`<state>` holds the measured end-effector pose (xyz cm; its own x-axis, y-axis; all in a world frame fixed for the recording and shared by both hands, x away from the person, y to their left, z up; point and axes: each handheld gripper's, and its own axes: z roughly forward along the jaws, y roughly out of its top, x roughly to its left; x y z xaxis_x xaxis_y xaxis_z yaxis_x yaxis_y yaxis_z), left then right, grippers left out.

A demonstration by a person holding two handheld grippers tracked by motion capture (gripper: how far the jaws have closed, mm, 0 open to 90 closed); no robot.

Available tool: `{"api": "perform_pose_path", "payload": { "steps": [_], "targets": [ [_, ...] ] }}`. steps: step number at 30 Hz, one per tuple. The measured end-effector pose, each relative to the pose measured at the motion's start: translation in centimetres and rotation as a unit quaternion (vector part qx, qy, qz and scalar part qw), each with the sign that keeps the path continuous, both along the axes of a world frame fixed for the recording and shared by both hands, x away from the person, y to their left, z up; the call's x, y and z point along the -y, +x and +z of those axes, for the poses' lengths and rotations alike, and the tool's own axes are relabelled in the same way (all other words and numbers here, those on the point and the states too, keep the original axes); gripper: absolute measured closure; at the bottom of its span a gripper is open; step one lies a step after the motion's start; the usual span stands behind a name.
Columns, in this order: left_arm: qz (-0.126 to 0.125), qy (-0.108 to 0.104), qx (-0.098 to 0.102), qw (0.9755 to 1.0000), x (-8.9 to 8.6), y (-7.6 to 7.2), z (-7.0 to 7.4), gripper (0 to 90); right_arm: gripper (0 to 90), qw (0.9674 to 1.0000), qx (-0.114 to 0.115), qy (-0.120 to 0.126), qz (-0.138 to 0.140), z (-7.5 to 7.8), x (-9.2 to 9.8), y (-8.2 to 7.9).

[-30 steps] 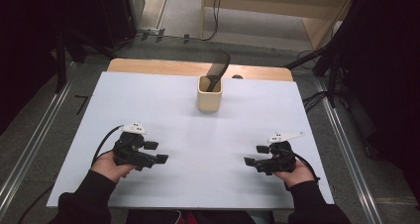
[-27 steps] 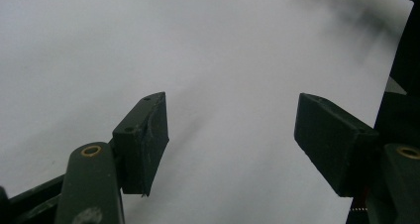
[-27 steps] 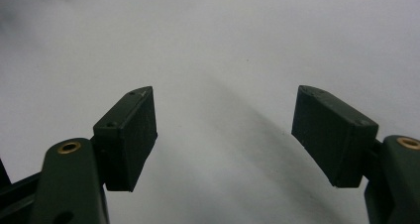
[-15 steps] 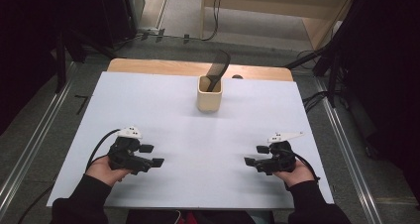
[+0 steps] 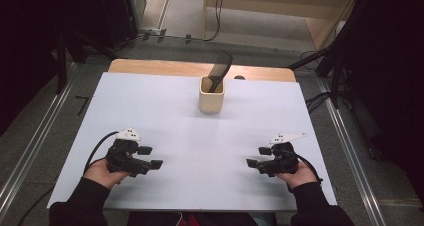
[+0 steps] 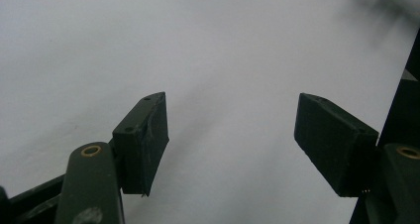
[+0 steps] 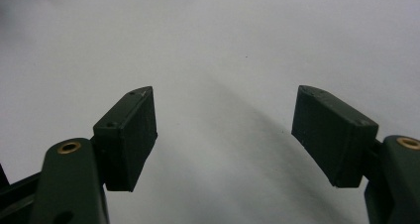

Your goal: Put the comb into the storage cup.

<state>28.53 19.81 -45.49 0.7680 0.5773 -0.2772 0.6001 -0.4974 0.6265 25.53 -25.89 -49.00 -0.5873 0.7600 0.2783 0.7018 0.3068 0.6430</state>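
Resting apart on the table (image 5: 190, 136), left gripper (image 5: 150, 156) and right gripper (image 5: 257, 157) both gaping empty, cup (image 5: 211, 95) well beyond

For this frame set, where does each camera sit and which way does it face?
High view: fixed above the person's side, facing forward and down on the white rectangular table sheet with the cream square holder and the dark utensil in it; both forearms, left tongs and right tongs show.
Left gripper view: rides the left tongs, looking along open jaws at bare sheet.
Right gripper view: rides the right tongs, same aim, jaws open.
Shared: all three show the sheet.
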Motion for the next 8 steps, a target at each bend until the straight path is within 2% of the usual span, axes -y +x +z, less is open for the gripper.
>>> {"api": "perform_pose_path", "payload": {
  "steps": [8],
  "targets": [
    [0.0,0.001,0.001,1.0,0.01,0.03,-0.05,29.8,23.7,1.0,-0.001,-0.003,0.003,-0.05,-0.06,-0.02]
  ]
}}
